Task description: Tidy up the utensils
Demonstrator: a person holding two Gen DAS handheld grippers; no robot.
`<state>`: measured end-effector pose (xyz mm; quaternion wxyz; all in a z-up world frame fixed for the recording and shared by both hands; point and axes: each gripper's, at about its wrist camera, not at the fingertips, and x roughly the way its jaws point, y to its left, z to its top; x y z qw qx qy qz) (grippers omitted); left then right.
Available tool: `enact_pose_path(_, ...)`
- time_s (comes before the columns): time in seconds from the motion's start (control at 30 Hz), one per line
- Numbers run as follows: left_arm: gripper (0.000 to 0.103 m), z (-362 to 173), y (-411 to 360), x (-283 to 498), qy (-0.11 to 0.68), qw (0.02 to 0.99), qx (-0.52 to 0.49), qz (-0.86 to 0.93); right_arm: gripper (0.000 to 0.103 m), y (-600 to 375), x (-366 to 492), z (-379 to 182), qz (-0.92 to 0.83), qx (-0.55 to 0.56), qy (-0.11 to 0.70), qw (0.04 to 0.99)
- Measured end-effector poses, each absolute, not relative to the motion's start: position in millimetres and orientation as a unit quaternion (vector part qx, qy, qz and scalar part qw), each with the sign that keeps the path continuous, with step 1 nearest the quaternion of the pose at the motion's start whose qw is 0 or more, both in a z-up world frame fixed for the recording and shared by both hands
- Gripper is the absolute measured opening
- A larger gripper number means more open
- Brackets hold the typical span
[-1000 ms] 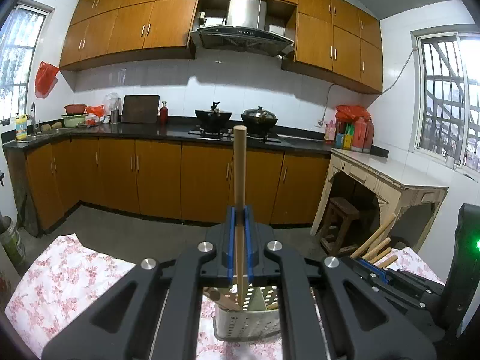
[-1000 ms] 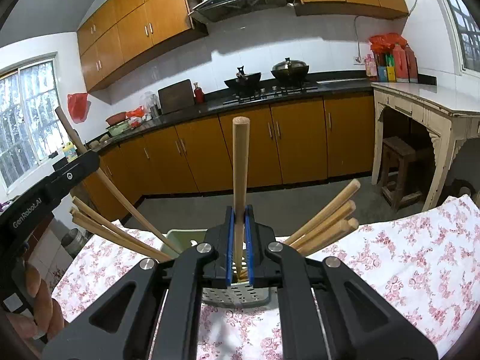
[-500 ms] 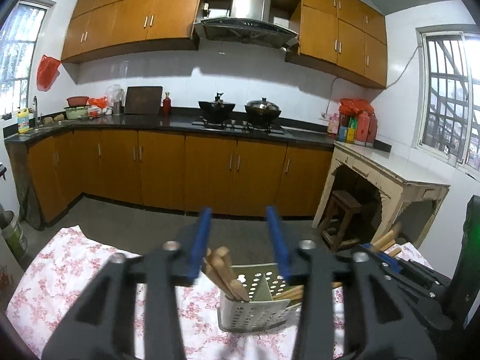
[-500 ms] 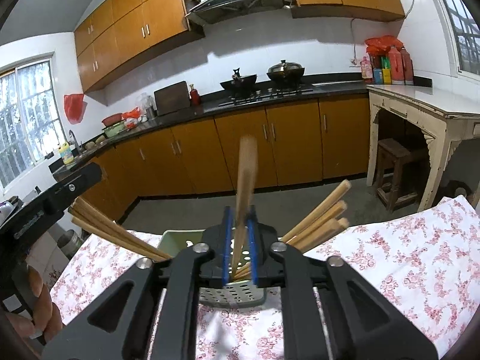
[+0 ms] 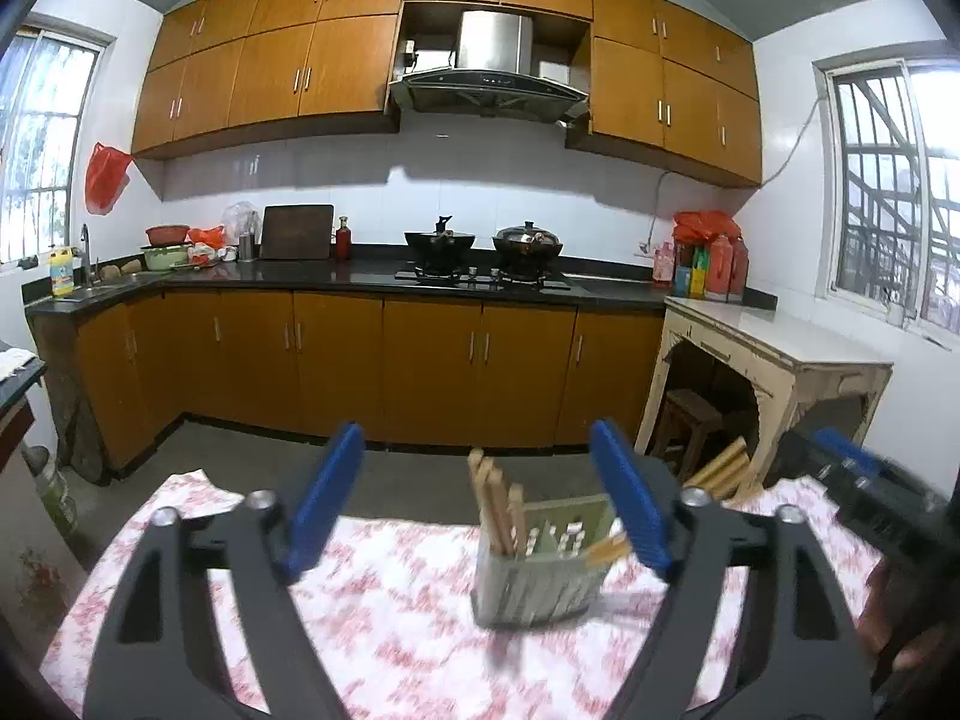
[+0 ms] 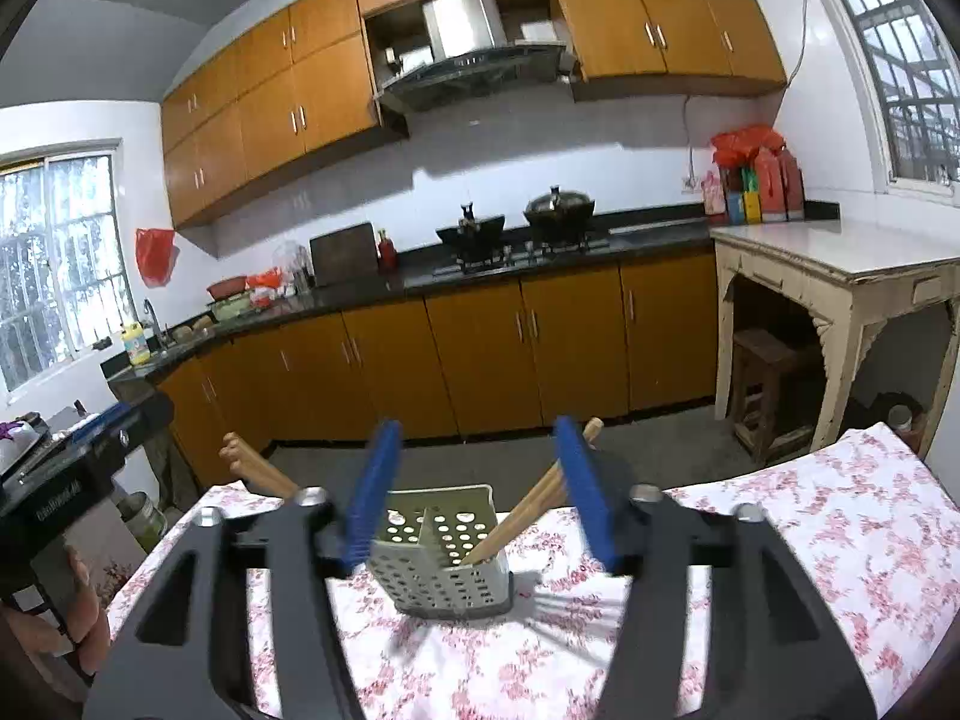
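my left gripper [image 5: 477,507] hangs above the table with its blue-padded jaws spread wide and nothing between them; my right gripper [image 6: 477,489] is likewise parted and empty, aimed from the other side; between the two stands the pale green perforated plastic utensil caddy [image 6: 441,564] on the pink floral tablecloth [image 6: 810,540]; the round wooden chopsticks [image 5: 497,507] stand inside it, one bundle leaning toward one end, another bundle [image 6: 528,516] slanting out over the opposite rim, their tips propped low in the compartments so they stay put; which divided section holds each bundle i cannot tell for sure; i judge the sticks are stowed and both tools hold off, open, to avoid knocking them; no loose utensil shows on the cloth from either wrist view
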<state>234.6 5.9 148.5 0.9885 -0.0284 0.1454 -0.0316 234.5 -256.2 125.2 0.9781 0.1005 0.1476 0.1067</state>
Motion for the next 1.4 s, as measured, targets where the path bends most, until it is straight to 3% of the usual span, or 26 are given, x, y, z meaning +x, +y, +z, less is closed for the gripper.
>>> enact_pose_path(0.13, 0.098, 132.1, 14.9, 190.6, 0.154, 0.987, -0.016, -0.034, 0.093, -254.3, 191.0, 116.7, 0.118, 0.096, 0.138, 0.979)
enact_pose_path(0.27, 0.099, 109.9, 19.3, 154.9, 0.179, 0.983, -0.009, -0.038, 0.101, -248.3, 150.7, 95.9, 0.121, 0.080, 0.137, 0.980)
enact_pose_path(0.7, 0.099, 46.4, 14.6, 44.5, 0.203, 0.979, 0.031, 0.001, 0.101, -235.7, 58.0, 44.4, 0.096, 0.031, 0.131, 0.986)
enact_pose_path(0.97, 0.099, 27.2, 16.2, 18.8, 0.218, 0.976, -0.002, 0.005, 0.101, -237.6, 36.3, 14.1, 0.102, 0.037, 0.171, 0.979)
enact_pose_path(1.4, 0.099, 10.4, 11.6, 1.8, 0.220, 0.975, -0.007, 0.009, 0.101, -241.3, 21.4, 7.7, 0.093, 0.038, 0.159, 0.982)
